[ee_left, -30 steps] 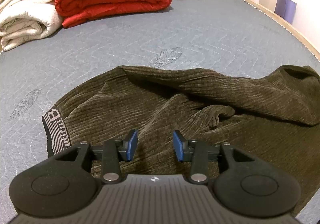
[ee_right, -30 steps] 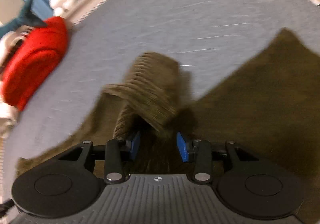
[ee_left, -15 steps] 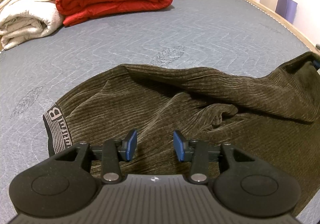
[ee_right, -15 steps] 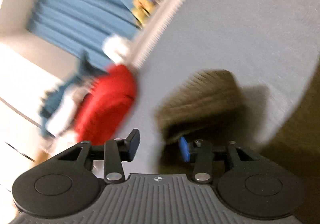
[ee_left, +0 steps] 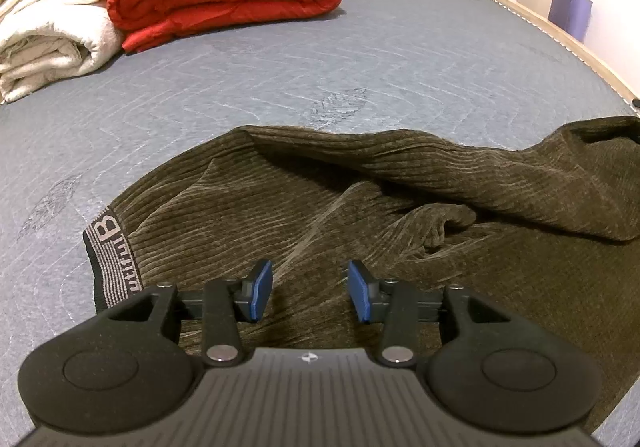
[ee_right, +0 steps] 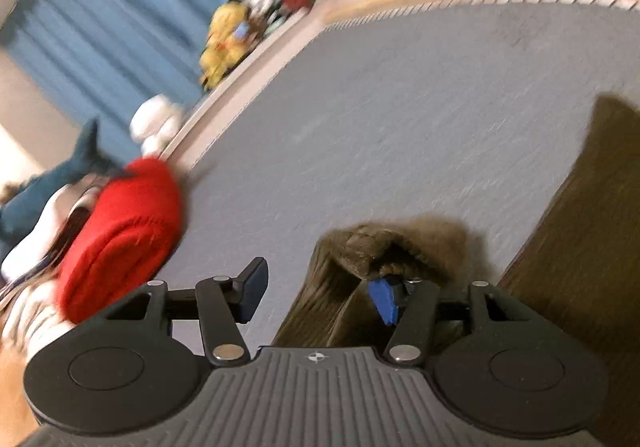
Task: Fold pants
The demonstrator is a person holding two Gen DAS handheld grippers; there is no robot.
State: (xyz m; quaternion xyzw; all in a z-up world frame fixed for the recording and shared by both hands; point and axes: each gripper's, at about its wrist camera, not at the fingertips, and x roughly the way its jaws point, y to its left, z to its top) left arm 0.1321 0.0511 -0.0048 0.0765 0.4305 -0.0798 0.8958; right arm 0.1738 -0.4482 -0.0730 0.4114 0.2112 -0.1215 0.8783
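Our left gripper (ee_left: 308, 295) hovers with fingers spread and empty over the pants (ee_left: 320, 215), whose long axis runs from waistband at nine o'clock toward three, where our wide-spread right gripper (ee_right: 316, 295) has cloth draped over one finger.

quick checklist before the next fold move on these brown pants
1. Left gripper open and empty over the pants: ok.
2. Right gripper open, jaws wide apart: ok.
3. Right gripper clear of fabric: not ok, a fold is draped over its right finger.
4. Pants flat: not ok, a leg lies bunched across the body.
5. Waistband visible at the left: ok.
6. Mattress beyond the pants bare for folding: ok.
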